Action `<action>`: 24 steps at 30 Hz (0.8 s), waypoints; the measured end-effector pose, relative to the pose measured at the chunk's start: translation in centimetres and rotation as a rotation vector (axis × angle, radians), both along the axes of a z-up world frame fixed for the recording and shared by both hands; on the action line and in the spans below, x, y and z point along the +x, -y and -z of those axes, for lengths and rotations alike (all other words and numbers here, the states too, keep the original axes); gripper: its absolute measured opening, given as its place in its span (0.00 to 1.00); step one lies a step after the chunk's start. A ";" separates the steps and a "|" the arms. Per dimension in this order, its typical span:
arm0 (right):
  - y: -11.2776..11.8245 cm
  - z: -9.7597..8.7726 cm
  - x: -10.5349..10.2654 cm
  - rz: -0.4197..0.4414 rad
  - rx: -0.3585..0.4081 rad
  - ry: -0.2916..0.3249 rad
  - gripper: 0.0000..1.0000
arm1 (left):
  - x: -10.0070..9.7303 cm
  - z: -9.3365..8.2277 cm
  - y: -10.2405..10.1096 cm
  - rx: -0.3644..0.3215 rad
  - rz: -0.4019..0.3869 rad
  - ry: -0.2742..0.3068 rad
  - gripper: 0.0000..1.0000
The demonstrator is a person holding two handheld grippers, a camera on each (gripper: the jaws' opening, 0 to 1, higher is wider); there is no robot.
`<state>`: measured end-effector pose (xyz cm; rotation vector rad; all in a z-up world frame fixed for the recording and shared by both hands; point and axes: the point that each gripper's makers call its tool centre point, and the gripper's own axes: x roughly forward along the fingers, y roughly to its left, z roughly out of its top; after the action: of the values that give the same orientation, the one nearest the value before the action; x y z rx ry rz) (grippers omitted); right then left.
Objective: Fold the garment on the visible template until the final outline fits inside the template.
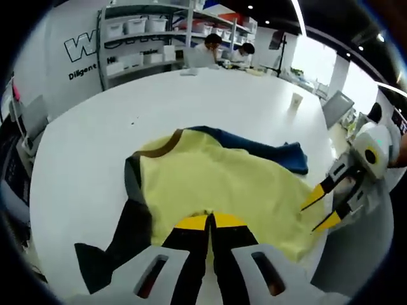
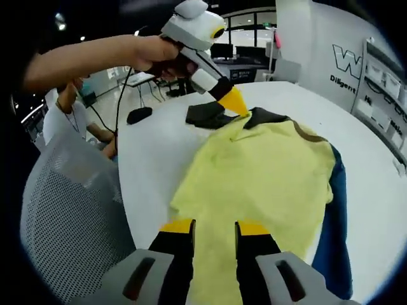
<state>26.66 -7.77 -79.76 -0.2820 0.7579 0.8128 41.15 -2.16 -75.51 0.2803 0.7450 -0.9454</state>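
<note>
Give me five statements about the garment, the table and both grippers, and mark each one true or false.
1. The garment is mainly yellow. True.
2. The left gripper has its jaws wide apart. False: they are shut on the garment's edge.
3. The right gripper has its jaws apart. True.
4. The table is black. False: it is white.
5. The garment hangs in the air. False: it lies on the table.

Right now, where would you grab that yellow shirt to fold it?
Likely the shirt's near hem, the edge facing the right gripper. It lies flat at the table edge, so come in low from that side and pinch the free edge.
</note>
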 end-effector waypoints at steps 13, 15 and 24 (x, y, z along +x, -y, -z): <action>-4.5 0.6 3.1 0.059 0.052 -0.011 0.14 | 1.0 -0.9 0.4 -0.069 -0.056 -0.004 0.08; -4.4 0.8 3.2 0.072 0.045 -0.029 0.11 | 1.1 -1.1 0.4 -0.080 -0.064 0.000 0.08; -4.3 0.8 3.4 0.080 0.042 -0.057 0.00 | 1.3 -1.3 0.4 -0.097 -0.074 -0.002 0.08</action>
<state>30.02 -3.50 -80.57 -0.1905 0.8000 0.7629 42.45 -2.51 -74.19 0.1658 0.7042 -0.9091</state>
